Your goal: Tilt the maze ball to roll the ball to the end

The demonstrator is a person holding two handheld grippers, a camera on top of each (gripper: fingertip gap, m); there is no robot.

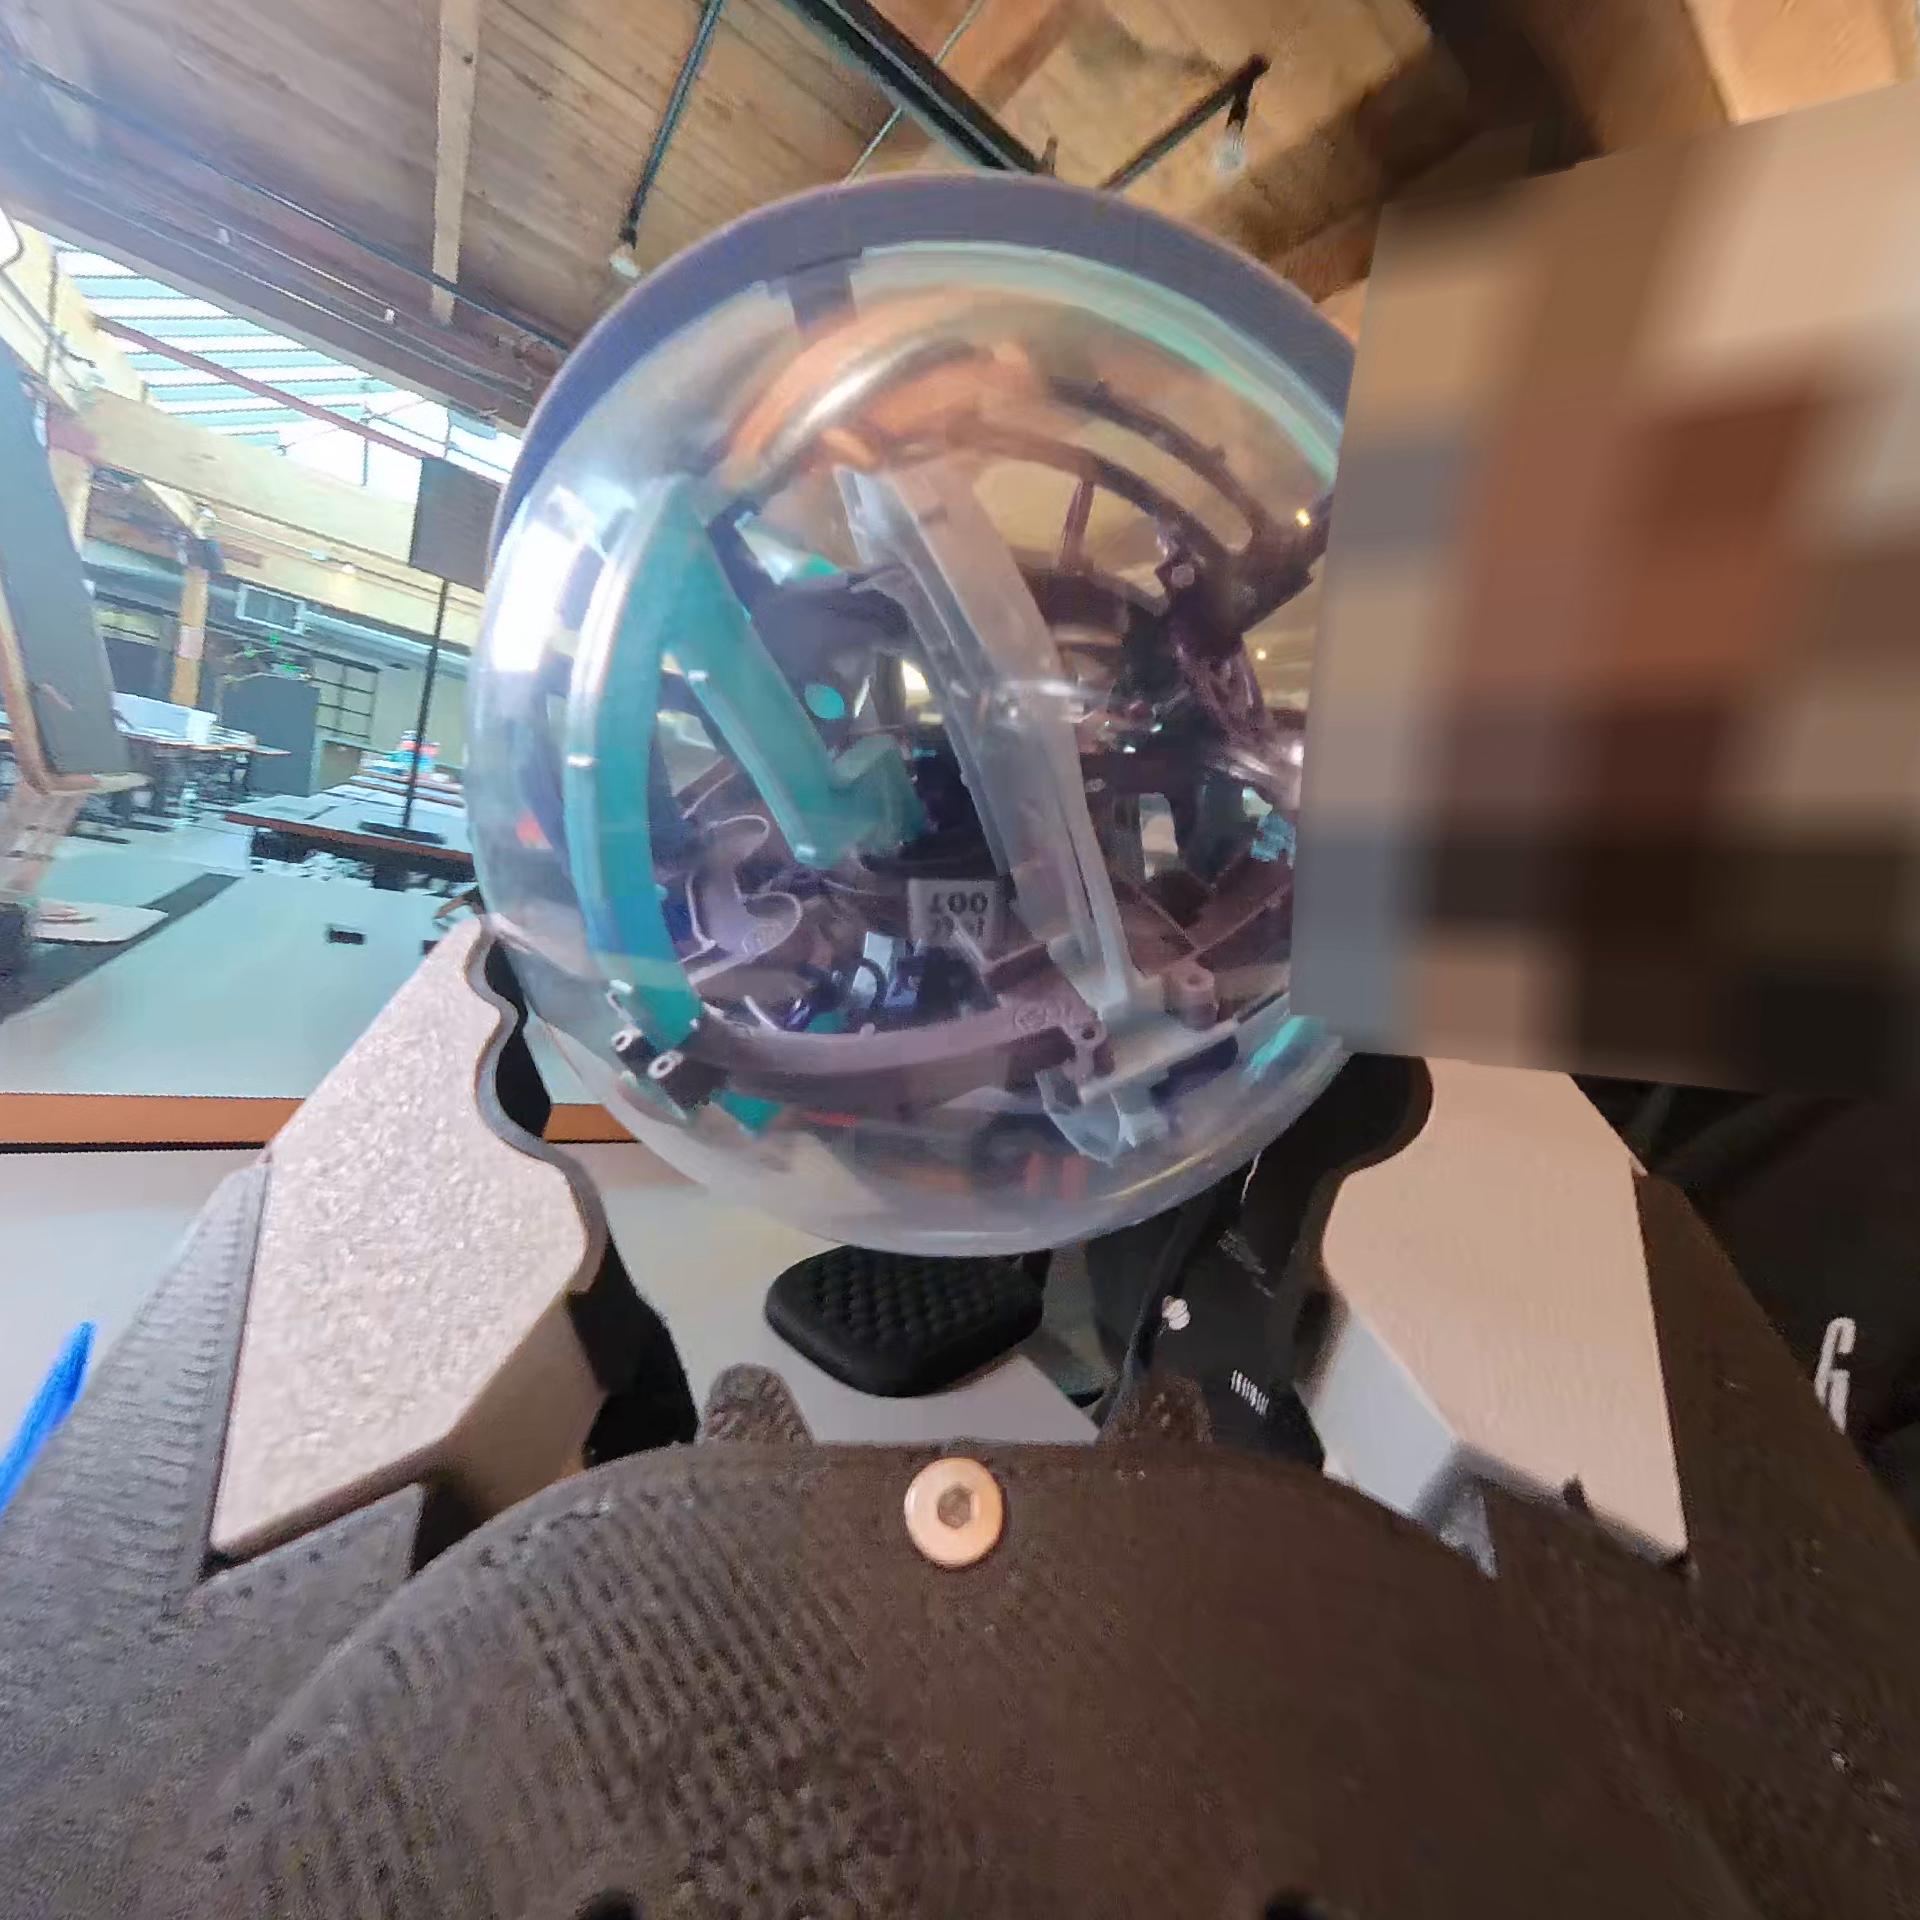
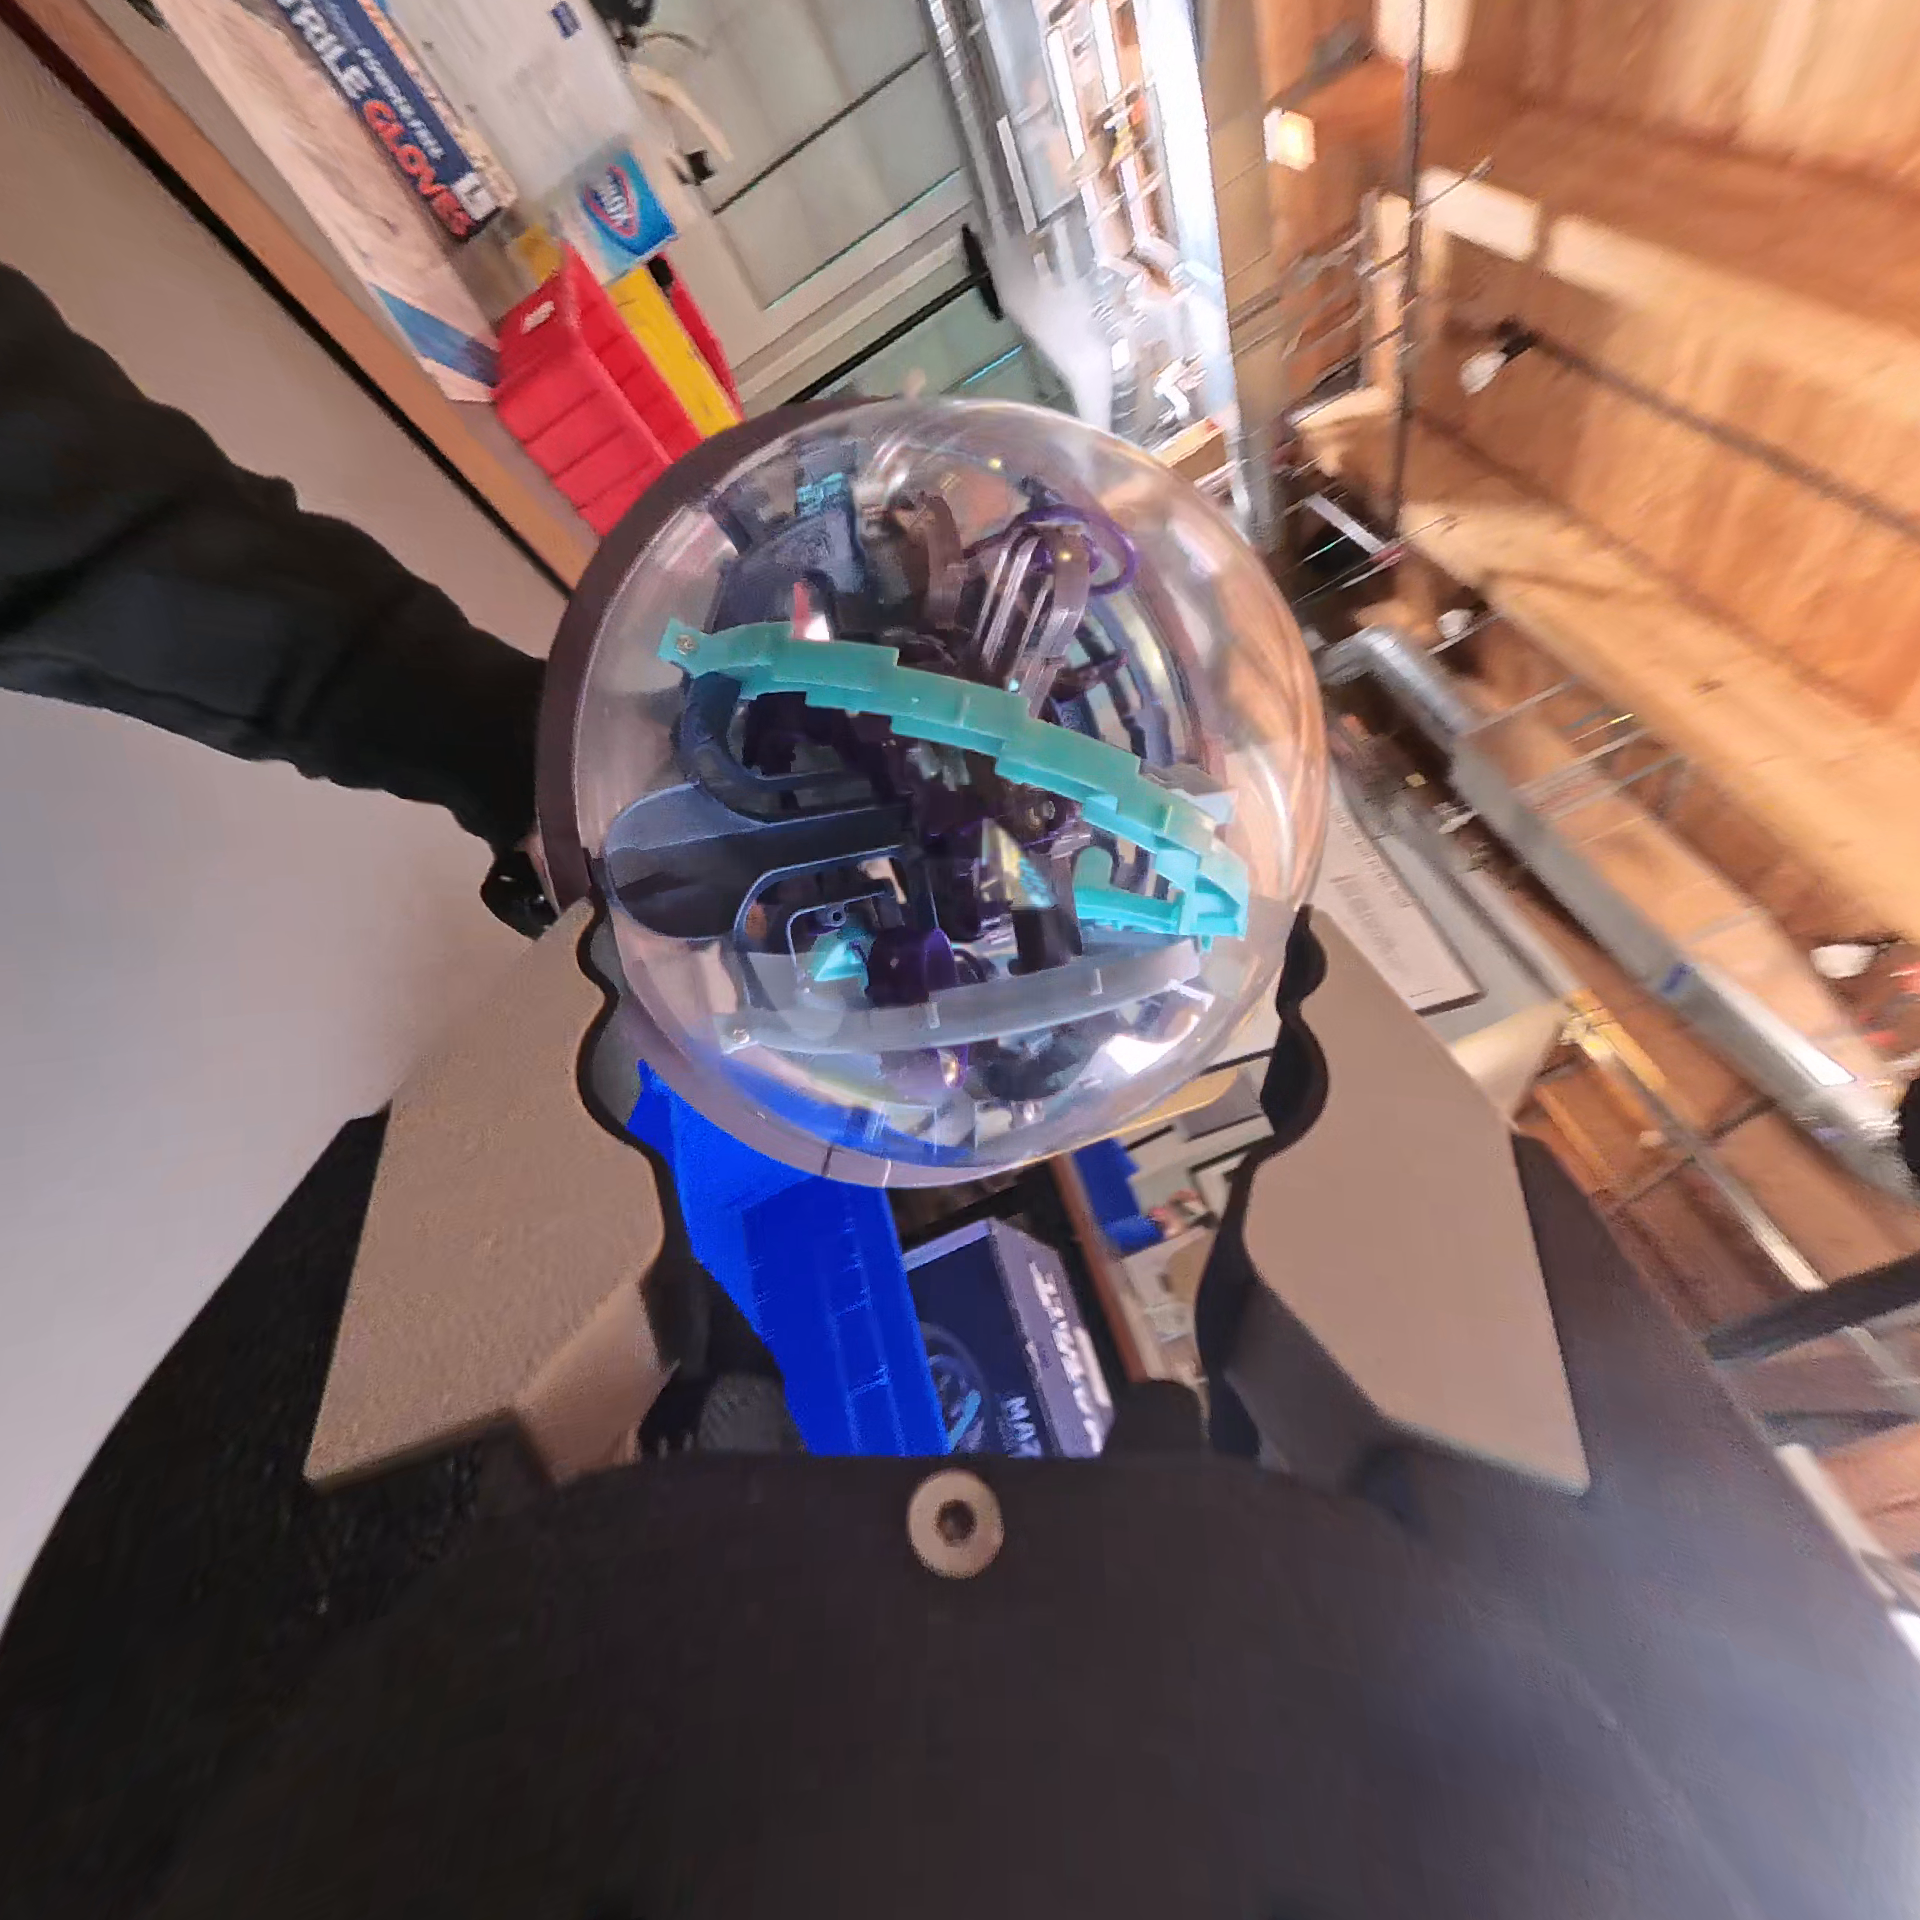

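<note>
The maze ball (image 1: pixel 904 727) is a clear sphere with teal, purple and grey tracks inside and a dark band around it. It is held up in the air, above the table. My left gripper (image 1: pixel 935 1039) is shut on it, with a grey finger against each lower side. My right gripper (image 2: pixel 945 987) is shut on the same maze ball (image 2: pixel 935 790) from another side, its fingertips hugging the sphere. I cannot make out the small rolling ball among the tracks. A black textured pad (image 1: pixel 904 1320) shows just under the sphere.
A white table with a wooden edge (image 1: pixel 156 1117) lies below. A person's black sleeve (image 2: pixel 208 603) reaches in from the left. A blue plastic part (image 2: pixel 769 1247) and a dark box (image 2: pixel 1029 1340) sit under the sphere. Red and yellow bins (image 2: pixel 592 384) stand behind.
</note>
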